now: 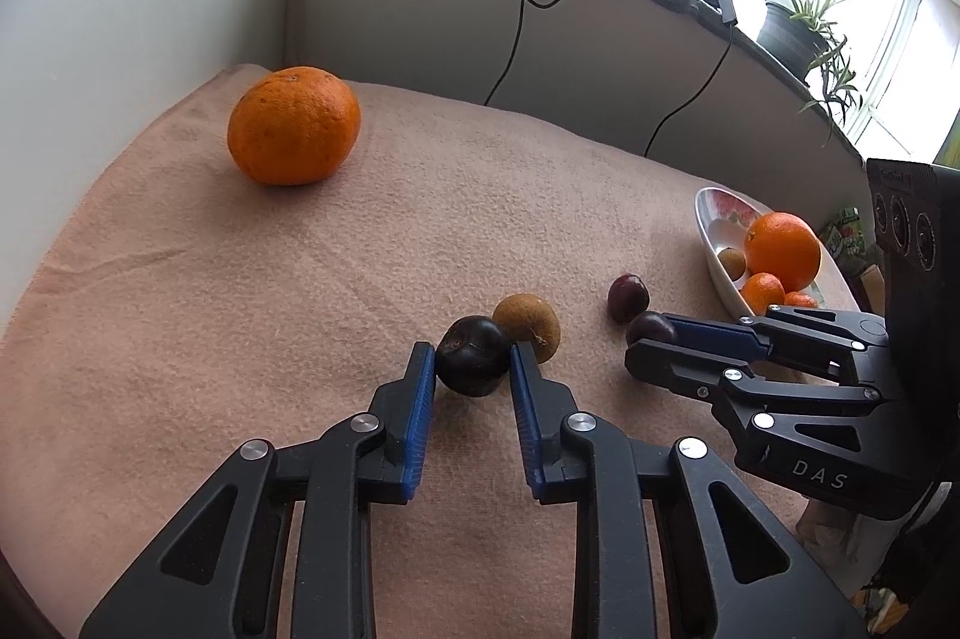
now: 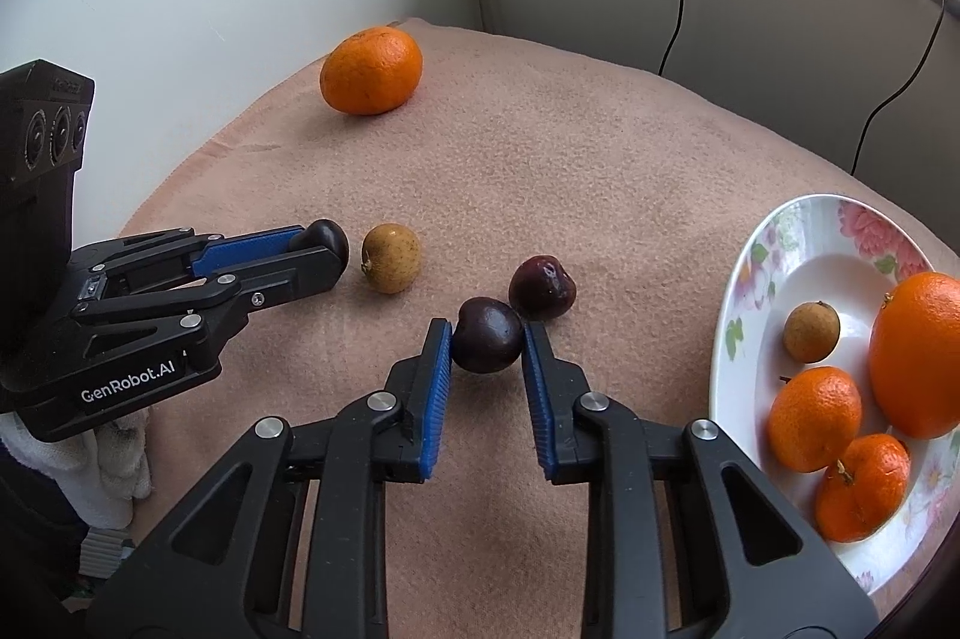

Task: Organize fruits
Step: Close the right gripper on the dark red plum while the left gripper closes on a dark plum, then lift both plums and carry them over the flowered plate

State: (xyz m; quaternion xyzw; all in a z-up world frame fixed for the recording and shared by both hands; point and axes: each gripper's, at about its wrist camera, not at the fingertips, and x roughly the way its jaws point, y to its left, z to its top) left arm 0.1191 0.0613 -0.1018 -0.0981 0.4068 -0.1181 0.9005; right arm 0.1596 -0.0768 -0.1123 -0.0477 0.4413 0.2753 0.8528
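Note:
My left gripper [image 1: 471, 360] is shut on a dark cherry [image 1: 472, 348] that rests on the pink cloth [image 1: 300, 309]. A brown longan [image 1: 528, 318] touches that cherry from behind. In the right wrist view my right gripper [image 2: 487, 339] is shut on another dark cherry [image 2: 486, 330]. A third cherry [image 2: 542, 286] lies loose just beyond it. A big orange [image 2: 372, 69] sits alone at the far left corner. The flowered plate [image 2: 780, 243] at the right holds a large orange [image 2: 918, 351], two tangerines [image 2: 816, 417] and a longan [image 2: 811, 332].
White walls close off the far left corner. Black and white cables [image 1: 516, 15] hang down the back panel under a windowsill with a potted plant [image 1: 804, 21]. A white cloth [image 2: 114, 465] lies off the table's near left edge.

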